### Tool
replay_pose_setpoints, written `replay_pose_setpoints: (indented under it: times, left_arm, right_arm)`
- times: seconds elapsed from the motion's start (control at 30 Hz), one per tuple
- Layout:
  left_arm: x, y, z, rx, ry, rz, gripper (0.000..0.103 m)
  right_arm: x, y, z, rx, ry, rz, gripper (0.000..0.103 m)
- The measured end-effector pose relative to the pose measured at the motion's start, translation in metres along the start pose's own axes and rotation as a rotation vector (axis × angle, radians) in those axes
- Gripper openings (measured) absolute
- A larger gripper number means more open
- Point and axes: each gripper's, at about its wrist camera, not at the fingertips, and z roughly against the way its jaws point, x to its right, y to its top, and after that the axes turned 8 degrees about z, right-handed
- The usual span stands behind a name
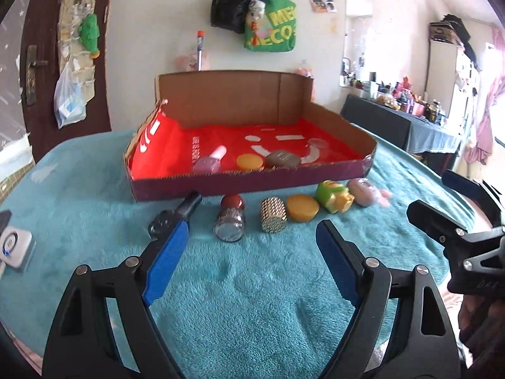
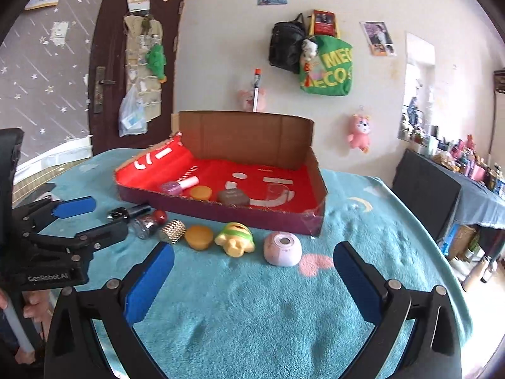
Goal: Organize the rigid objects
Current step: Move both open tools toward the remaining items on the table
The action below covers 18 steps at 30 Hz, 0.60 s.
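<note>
1. Bed/table surface, teal fleece blanket [image 1: 246,284], fills lower frame
2. Cardboard tray [image 1: 252,186] with red liner sits centre
3. Row in front of tray, left to right: black bottle [image 1: 176,218], glitter jar [image 1: 230,221], gold cylinder [image 1: 274,219], amber puck [image 1: 303,208], green-yellow toy [image 1: 334,196], pink pod [image 1: 363,192]
4. White gadget [image 1: 15,248] at left edge

Black tongs [image 1: 252,240], blue pads [image 1: 167,259], silver screws.

One cardboard box [image 1: 252,186], two yellow discs [image 1: 303,208], two grippers [image 1: 249,243].
</note>
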Motion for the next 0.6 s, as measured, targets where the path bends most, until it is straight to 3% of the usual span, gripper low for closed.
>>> replay_pose_setpoints:
  times: [0.2,0.6]
  left_arm:
    - [0.0,-0.017,-0.007,0.042,0.045,0.01,0.089]
    - [-0.003,-0.03,-0.019,0.029,0.059,0.038,0.089]
  right_arm:
    - [-0.005,-0.019,-0.014,0.01,-0.061,-0.054,0.103]
    - [-0.011,-0.038,-0.04,-0.035,-0.084,-0.107,0.103]
